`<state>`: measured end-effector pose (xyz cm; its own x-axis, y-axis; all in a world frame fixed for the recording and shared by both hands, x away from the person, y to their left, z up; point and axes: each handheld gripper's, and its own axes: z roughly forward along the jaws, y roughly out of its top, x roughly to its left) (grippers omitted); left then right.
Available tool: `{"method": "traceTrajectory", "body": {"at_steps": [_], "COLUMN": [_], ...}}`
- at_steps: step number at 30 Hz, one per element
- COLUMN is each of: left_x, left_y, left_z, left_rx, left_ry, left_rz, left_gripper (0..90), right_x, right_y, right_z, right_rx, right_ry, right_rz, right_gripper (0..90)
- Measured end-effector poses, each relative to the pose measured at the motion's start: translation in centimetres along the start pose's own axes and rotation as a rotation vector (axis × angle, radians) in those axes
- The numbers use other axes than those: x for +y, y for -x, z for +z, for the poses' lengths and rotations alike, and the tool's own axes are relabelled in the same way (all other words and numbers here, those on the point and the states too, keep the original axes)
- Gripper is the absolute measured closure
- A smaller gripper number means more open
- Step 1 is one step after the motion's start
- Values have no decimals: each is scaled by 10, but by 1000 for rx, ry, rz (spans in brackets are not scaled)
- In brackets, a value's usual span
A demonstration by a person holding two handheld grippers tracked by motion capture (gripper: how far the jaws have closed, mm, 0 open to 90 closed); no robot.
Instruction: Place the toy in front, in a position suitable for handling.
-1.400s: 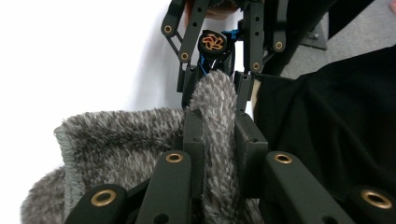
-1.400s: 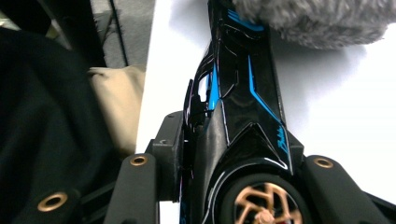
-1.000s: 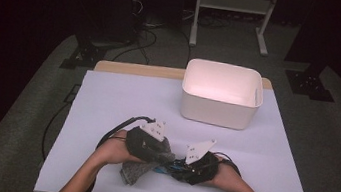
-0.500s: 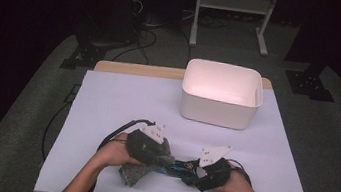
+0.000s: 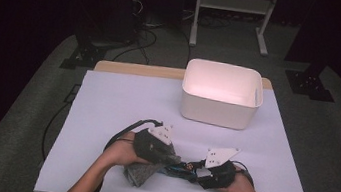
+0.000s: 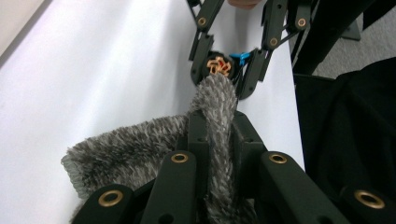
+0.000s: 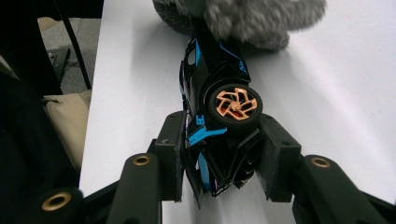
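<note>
Near the table's (image 5: 108, 92) front edge, the left gripper (image 6: 217, 126) pinches a grey fluffy cloth (image 6: 140, 149) against a black toy car (image 7: 215, 84), which the right gripper (image 7: 219, 158), jaws just narrowed, clamps by its sides.

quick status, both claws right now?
Left claw: shut on the grey fuzzy cloth.
Right claw: jaws have just been closing, shut on the black toy car.
</note>
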<state>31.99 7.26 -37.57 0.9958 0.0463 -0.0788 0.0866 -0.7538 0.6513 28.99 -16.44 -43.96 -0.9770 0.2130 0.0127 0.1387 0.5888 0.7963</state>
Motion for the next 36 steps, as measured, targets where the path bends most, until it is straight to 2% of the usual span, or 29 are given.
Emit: {"method": "traceTrajectory", "body": {"at_steps": [10,12,17,23,27,32,36], "left_x": [37,41,36,22,12,13,27], "left_y": [5,6,6,3,0,1,5], "left_z": [33,38,34,18,7,9,19], "left_rx": [-65,-78,-81,-28,2,-6,-44], "left_ry": [-37,-35,-31,-55,-67,-66,-66], "left_rz": [83,87,84,75,47,48,89], "left_gripper": [809,808,809,808,807,807,807], "right_x": [0,-1,-1,-1,-1,-1,-1], "right_y": [-1,-1,-1,0,1,1,0], "right_z": [1,1,1,1,1,1,2], "right_rx": [-3,-2,-1,0,7,7,6], "right_ry": [8,10,11,14,15,15,16], "right_rz": [-2,4,3,7,14,11,7], "right_gripper": [568,568,568,568,568,568,568]}}
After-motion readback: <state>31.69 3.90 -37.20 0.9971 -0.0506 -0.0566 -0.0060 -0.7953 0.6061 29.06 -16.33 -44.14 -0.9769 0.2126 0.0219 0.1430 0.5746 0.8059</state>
